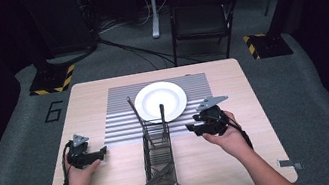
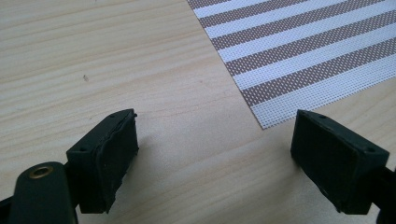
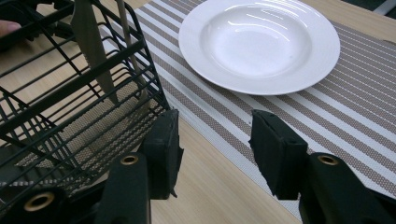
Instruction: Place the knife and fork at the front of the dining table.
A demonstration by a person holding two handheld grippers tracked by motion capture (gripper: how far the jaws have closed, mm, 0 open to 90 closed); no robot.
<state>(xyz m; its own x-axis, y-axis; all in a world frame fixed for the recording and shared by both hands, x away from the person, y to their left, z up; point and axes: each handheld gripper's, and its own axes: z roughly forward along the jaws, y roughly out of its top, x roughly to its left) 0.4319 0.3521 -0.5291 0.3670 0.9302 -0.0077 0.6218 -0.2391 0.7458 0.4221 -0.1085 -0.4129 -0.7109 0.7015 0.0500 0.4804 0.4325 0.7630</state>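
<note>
A: Landmark is the black wire rack (image 1: 159, 167), standing at mid-table on the wooden table (image 1: 225, 163). Position of the right gripper (image 1: 193, 128)?

B: Just to the right of the rack's far end, low over the table. In the right gripper view its jaws are spread, nothing between them, and the left jaw sits just beside the rack's wire wall (image 3: 60, 93). I cannot tell whether it touches.

A: Rack contents?

B: Utensils stand at its far end, among them a serrated knife blade (image 3: 91, 51). Dark handles jut out at its near end.

A: Plate?

B: White plate (image 1: 160, 101) beyond the rack's far end, lying on the striped placemat (image 1: 120, 125).

A: Left gripper (image 1: 104, 152)?

B: Well apart to the left of the rack, low over bare wood near the placemat's corner (image 2: 266, 122). Jaws wide apart, empty.
</note>
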